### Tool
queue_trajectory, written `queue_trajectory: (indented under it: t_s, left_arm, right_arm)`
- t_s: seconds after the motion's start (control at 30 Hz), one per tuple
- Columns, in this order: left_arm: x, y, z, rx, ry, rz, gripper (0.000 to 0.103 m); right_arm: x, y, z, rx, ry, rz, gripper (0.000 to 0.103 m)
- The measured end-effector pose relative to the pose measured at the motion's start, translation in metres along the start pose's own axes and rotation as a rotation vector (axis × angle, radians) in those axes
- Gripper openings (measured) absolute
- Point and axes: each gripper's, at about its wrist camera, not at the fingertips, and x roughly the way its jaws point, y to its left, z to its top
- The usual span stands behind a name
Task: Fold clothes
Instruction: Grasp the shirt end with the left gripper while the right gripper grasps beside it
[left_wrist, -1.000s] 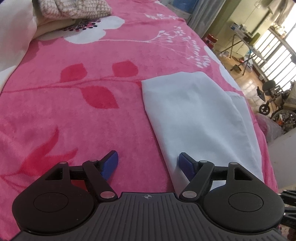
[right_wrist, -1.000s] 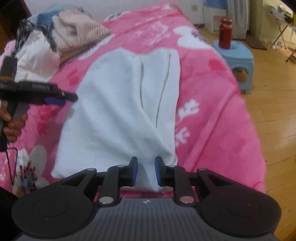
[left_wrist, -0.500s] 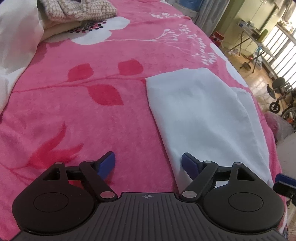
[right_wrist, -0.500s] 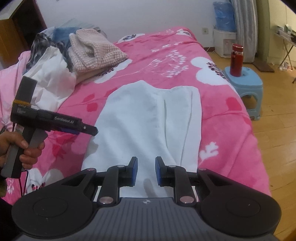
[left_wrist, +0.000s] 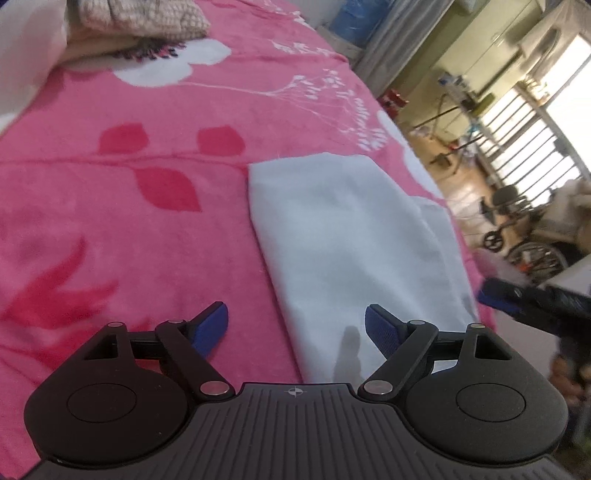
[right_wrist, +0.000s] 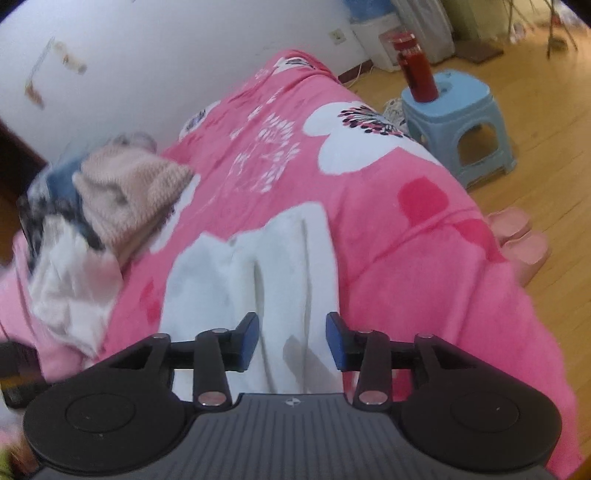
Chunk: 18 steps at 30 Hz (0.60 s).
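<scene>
Below both grippers' wide-open, empty jaws, a smooth white folded garment (left_wrist: 354, 236) lies on fleecy pink blanket (left_wrist: 110, 229).

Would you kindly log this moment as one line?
left tongs: open, empty | right tongs: open, empty | white garment: flat on pink blanket, partly folded

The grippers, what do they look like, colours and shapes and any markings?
Both look alike. The left gripper and right gripper each have a ribbed dark grey body with a small crosshair mark at its front edge, two round black discs at the sides, black linkage arms with silver pivot pins, and blue textured pads on the fingertips. No cables or sleeves show.
</scene>
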Motion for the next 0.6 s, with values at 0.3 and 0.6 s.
queue_trajectory:
  t_s: [0.3,0.6]
  left_arm:
    - [0.014,0.017,0.007,-0.021,-0.022,-0.078,0.068]
    - [0.028,0.027,0.021,-0.038,-0.015,-0.152,0.063]
  right_arm:
    - [0.050,-0.038,0.030,0.115,0.068,0.120,0.043]
    - [0.064,-0.044,0.030,0.121,0.154,0.281,0.043]
